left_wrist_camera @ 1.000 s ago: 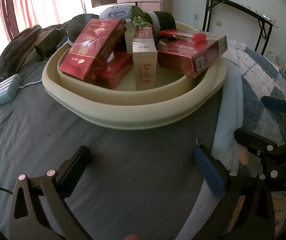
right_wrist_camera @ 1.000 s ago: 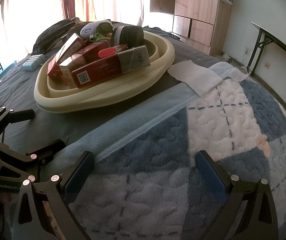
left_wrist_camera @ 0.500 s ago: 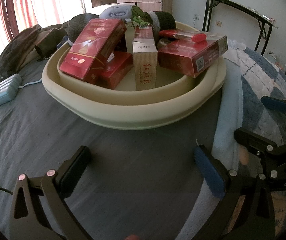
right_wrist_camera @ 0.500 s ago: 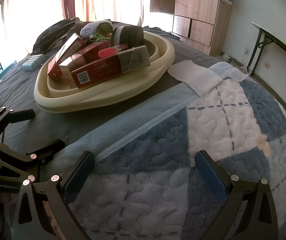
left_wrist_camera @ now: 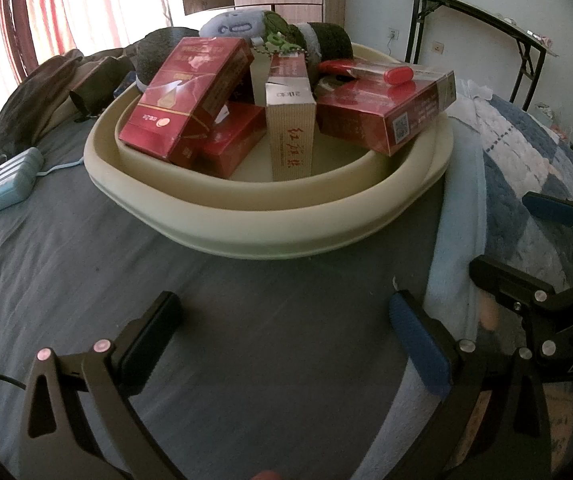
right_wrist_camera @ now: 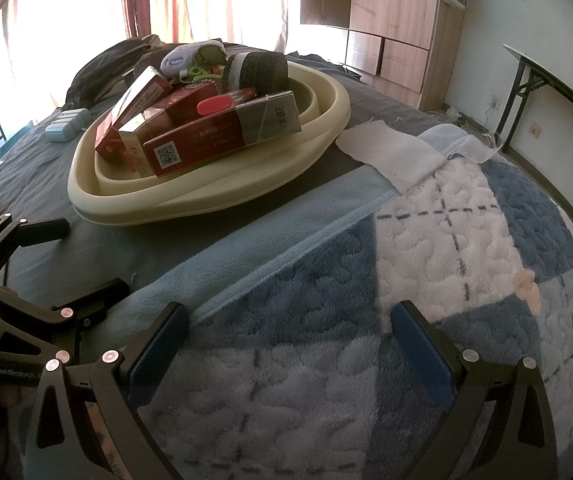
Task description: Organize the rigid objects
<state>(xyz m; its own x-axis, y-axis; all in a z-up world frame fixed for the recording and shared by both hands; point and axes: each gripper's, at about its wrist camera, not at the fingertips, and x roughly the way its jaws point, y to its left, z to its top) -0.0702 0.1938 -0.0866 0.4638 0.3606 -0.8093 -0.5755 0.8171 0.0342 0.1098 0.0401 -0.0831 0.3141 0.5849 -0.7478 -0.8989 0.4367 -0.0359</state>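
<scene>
A cream oval basin [left_wrist_camera: 270, 232] sits on the bed and holds several red cigarette boxes [left_wrist_camera: 182, 108], an upright beige box [left_wrist_camera: 290, 132], a red lighter [left_wrist_camera: 396, 76] on a long red carton [left_wrist_camera: 382, 116], a dark roll and a plush toy. The basin also shows in the right wrist view [right_wrist_camera: 206, 196]. My left gripper [left_wrist_camera: 282, 320] is open and empty over the grey sheet in front of the basin. My right gripper [right_wrist_camera: 286, 336] is open and empty over the blue and white blanket, to the right of the left one.
A light blue case [left_wrist_camera: 12, 180] with a cord lies left of the basin. A dark bundle of clothes [left_wrist_camera: 46, 96] lies at the far left. A white cloth [right_wrist_camera: 390, 152] lies right of the basin. A folding table [left_wrist_camera: 486, 20] and wooden cabinet [right_wrist_camera: 390, 12] stand beyond the bed.
</scene>
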